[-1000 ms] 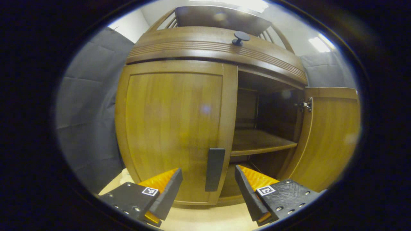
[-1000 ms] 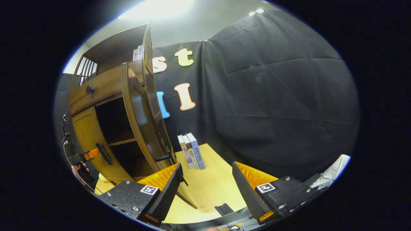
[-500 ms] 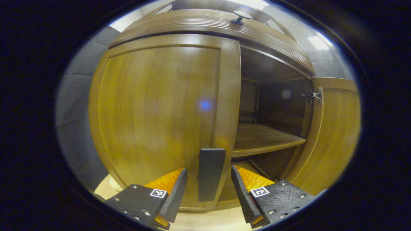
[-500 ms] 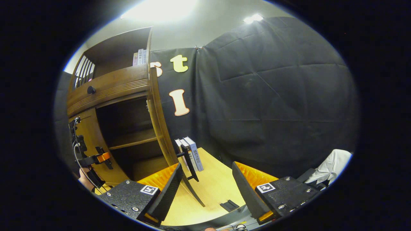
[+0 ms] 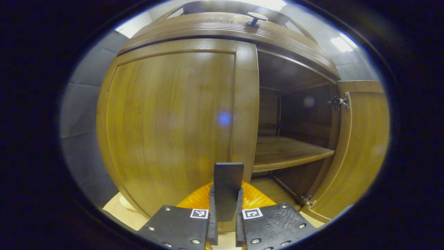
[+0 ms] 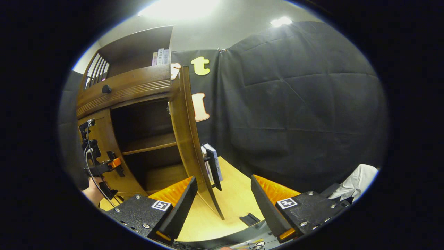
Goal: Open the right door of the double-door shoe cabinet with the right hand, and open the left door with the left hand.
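In the left gripper view the cabinet's left door is closed and stands very near. Its dark bar handle is clamped between both fingers of my left gripper. The right door hangs wide open, baring a dark inside with one shelf. In the right gripper view my right gripper is open and holds nothing. It hangs in front of the open right door, seen edge-on, whose handle lies beyond the fingers. At the far left the left gripper sits at the left door.
A drawer front with a dark knob runs above the doors. Several books stand on the light wooden floor behind the open door. A small dark block lies on the floor, and a white sleeve shows at right.
My left gripper went from open beside the left door's handle to shut on it. The right door swung farther open while the right gripper stayed open.
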Available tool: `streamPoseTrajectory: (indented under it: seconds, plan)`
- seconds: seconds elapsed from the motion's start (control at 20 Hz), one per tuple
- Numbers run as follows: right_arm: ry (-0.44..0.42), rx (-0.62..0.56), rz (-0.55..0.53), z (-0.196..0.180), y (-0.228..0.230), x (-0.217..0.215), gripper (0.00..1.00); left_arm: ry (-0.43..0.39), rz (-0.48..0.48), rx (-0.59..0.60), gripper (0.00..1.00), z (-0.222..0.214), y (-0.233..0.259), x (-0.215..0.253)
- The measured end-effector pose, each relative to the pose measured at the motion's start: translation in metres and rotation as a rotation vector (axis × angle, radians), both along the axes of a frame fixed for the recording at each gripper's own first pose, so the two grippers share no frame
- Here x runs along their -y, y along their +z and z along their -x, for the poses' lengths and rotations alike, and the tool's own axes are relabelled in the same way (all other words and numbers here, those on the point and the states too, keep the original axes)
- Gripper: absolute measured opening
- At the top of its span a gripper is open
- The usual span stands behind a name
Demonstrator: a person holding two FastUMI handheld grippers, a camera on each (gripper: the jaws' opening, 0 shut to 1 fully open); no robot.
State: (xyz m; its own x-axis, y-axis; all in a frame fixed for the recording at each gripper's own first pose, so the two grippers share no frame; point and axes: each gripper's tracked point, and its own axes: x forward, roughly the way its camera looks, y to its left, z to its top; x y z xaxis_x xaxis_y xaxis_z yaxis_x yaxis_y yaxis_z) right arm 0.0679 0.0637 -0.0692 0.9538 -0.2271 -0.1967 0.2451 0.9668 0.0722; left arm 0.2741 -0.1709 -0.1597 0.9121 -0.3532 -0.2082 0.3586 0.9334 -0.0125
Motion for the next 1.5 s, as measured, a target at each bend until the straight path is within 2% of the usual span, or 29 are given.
streamPoseTrajectory:
  seconds: [0.25,0.3,0.35,0.4,0.45,0.55,0.6,0.65,0.75,0.8,1.0,1.05,1.1,1.15,1.2,1.25,1.3,1.35,1.5]
  plan:
    - [0.054,-0.006,0.004,-0.008,-0.007,-0.017,0.91,-0.023,0.004,-0.006,0.28,0.016,0.0,-0.004]
    - [0.067,-0.005,0.002,-0.011,-0.008,-0.02,0.91,-0.025,0.004,-0.001,0.14,0.021,0.0,-0.007]
    - [0.08,-0.003,0.0,-0.015,-0.008,-0.025,0.92,-0.028,0.006,0.005,0.28,0.024,0.001,-0.008]
    - [0.095,-0.006,-0.005,-0.02,-0.01,-0.03,0.92,-0.031,0.01,0.008,0.29,0.03,0.002,-0.01]
    - [0.113,-0.015,-0.013,-0.025,-0.013,-0.036,0.92,-0.035,0.01,0.009,0.29,0.035,0.003,-0.011]
    - [0.153,-0.02,-0.029,-0.034,-0.017,-0.05,0.95,-0.054,0.014,0.01,0.14,0.044,0.003,-0.017]
    - [0.17,-0.015,-0.033,-0.04,-0.016,-0.054,0.93,-0.062,0.019,0.006,0.14,0.046,0.004,-0.019]
    - [0.187,-0.01,-0.031,-0.045,-0.015,-0.059,0.92,-0.067,0.02,0.004,0.14,0.049,0.005,-0.021]
    - [0.224,-0.003,-0.026,-0.055,-0.013,-0.07,0.95,-0.064,0.015,0.004,0.14,0.057,0.006,-0.027]
    - [0.243,-0.002,-0.025,-0.06,-0.013,-0.076,0.91,-0.057,0.017,0.004,0.14,0.062,0.007,-0.031]
    - [0.329,-0.022,-0.028,-0.08,-0.022,-0.101,0.92,-0.043,0.012,0.007,0.14,0.082,0.01,-0.045]
    - [0.348,-0.035,-0.031,-0.083,-0.026,-0.105,0.95,-0.042,0.009,0.005,0.14,0.087,0.01,-0.048]
    - [0.372,-0.039,-0.035,-0.084,-0.03,-0.11,0.92,-0.038,0.012,0.0,0.14,0.091,0.011,-0.054]
    - [0.394,-0.037,-0.032,-0.086,-0.03,-0.114,0.99,-0.034,0.016,0.001,0.21,0.095,0.013,-0.058]
    - [0.41,-0.041,-0.024,-0.088,-0.031,-0.116,0.92,-0.029,0.018,0.01,0.21,0.099,0.014,-0.062]
    - [0.426,-0.051,-0.02,-0.092,-0.033,-0.12,0.92,-0.023,0.013,0.011,0.14,0.102,0.014,-0.067]
    - [0.444,-0.058,-0.025,-0.094,-0.034,-0.124,0.91,-0.014,0.011,0.014,0.27,0.106,0.015,-0.07]
    - [0.462,-0.06,-0.035,-0.098,-0.034,-0.128,0.91,-0.003,0.014,0.015,0.2,0.11,0.016,-0.075]
    - [0.486,-0.065,-0.057,-0.105,-0.036,-0.139,0.92,0.017,0.028,0.011,0.2,0.123,0.019,-0.093]
